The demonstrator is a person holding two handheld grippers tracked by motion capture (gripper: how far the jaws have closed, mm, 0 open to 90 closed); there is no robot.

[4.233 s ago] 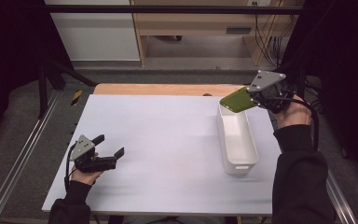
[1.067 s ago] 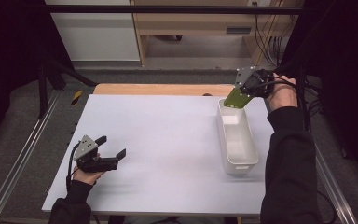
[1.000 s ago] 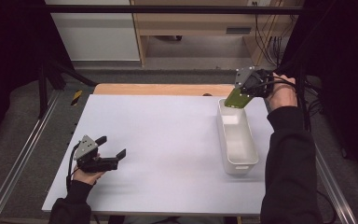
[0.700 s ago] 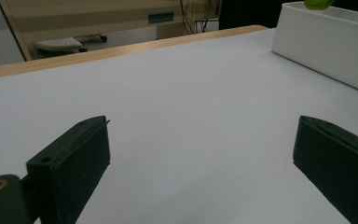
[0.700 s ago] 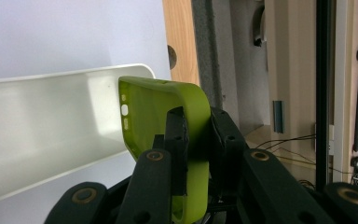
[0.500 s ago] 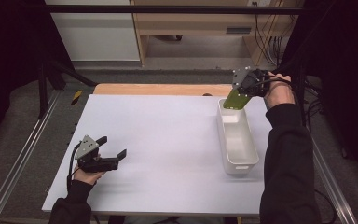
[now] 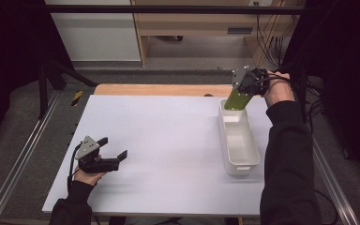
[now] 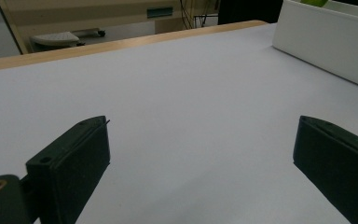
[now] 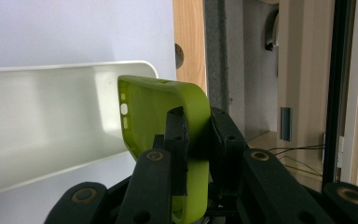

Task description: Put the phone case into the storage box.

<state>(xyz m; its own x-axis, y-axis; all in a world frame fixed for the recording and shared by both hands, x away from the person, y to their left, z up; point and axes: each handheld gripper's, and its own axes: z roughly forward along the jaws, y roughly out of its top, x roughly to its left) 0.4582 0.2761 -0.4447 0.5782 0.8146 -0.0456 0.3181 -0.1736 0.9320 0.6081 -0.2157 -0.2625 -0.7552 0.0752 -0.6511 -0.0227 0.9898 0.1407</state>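
A lime-green phone case (image 7: pixel 237 99) hangs tilted over the far end of the long white bin (image 7: pixel 223 132), its lower end just inside the rim. My right gripper (image 7: pixel 242 92) is shut on the case's upper part. In the right gripper view the case (image 9: pixel 151 112) has one wall pinched between the jaws of my right gripper (image 9: pixel 198 135), above the bin (image 9: pixel 42 121). My left gripper (image 7: pixel 114 147) lies low on the table at the front left, open. The left gripper view has my left gripper (image 8: pixel 200 154) with wide jaws and bare tabletop between them, and the bin (image 8: pixel 326 42) ahead to the right.
A wooden strip (image 7: pixel 164 89) runs along the table's far edge. A yellow and black tool (image 7: pixel 76 97) lies off the table's far left corner. Metal rails (image 7: pixel 23 159) flank the table. Cabinets and cables stand beyond.
Since the oldest frame the right hand has carried the case left and away, and it now tilts steeply into the bin's far end. Over the last second it barely shifted. The left gripper stayed put.
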